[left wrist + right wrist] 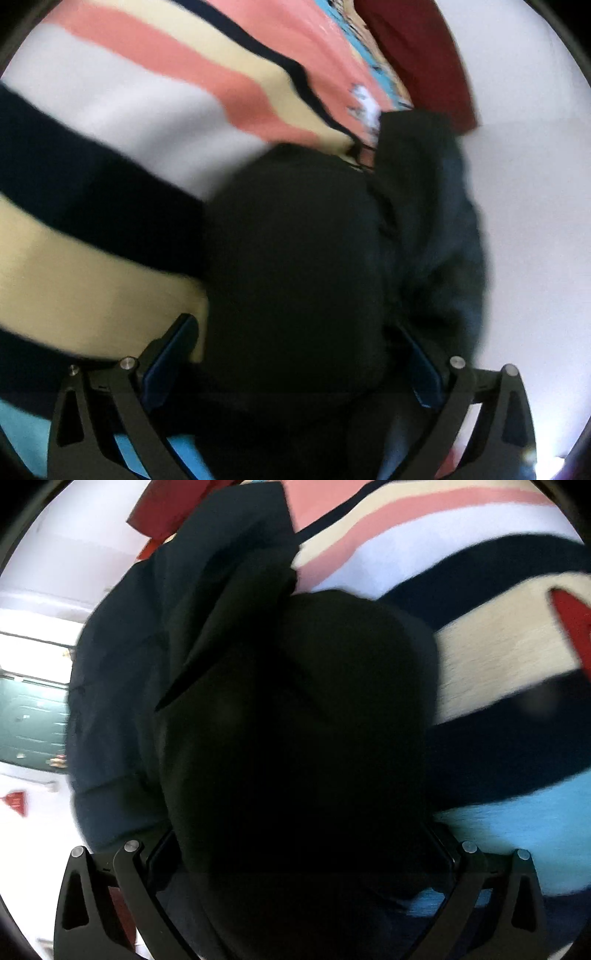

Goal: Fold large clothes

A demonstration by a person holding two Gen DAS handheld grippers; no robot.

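Dark garment (295,258) between both grippers' jaws

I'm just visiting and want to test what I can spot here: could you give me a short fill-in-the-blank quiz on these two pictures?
1. The bunched garment between the fingers of the left gripper is mostly ____ in colour.
2. The cloth spread under the garment is patterned with wide ____.
3. In the left view, the cloth at the top right, beyond the garment, is dark ____.
4. In the right view, the stripe nearest the right gripper is light ____.

Missing words: black; stripes; red; blue
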